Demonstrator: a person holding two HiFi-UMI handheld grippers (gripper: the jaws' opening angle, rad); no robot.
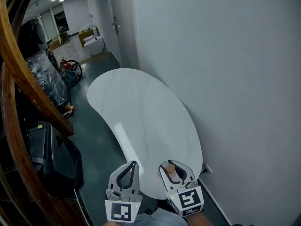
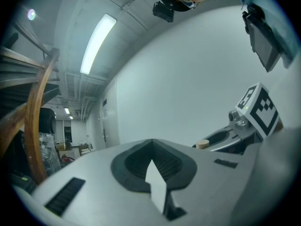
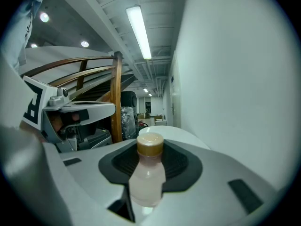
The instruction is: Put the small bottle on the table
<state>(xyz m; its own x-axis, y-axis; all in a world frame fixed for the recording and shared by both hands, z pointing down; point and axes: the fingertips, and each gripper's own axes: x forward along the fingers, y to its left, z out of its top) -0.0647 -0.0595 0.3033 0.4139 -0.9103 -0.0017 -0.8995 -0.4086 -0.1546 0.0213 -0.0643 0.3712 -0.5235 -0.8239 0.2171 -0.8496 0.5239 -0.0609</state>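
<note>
Bottle [image 3: 146, 175] stands clamped in right hand-held gripper [image 1: 173, 166].

White glossy kidney-shaped worktop [image 1: 141, 117] stretches ahead of jaws, long side against wall [image 1: 225, 69], dark floor [image 1: 96, 149] beneath.

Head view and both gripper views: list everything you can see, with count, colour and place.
table: one, white, curved top, against the wall
small bottle: one, pale with a tan cap, upright, at the table's near end
wall: one, white, right side
wooden rail: one, brown, curving down the left edge
plastic-wrapped bundle: one, clear over dark, left of the table's far end
black case: one, on the dark floor left of the table
ceiling lamp: one long strip, white, overhead
left hand-held gripper: one, grey, jaws together, nothing held
right hand-held gripper: one, grey, closed on the small bottle
</note>
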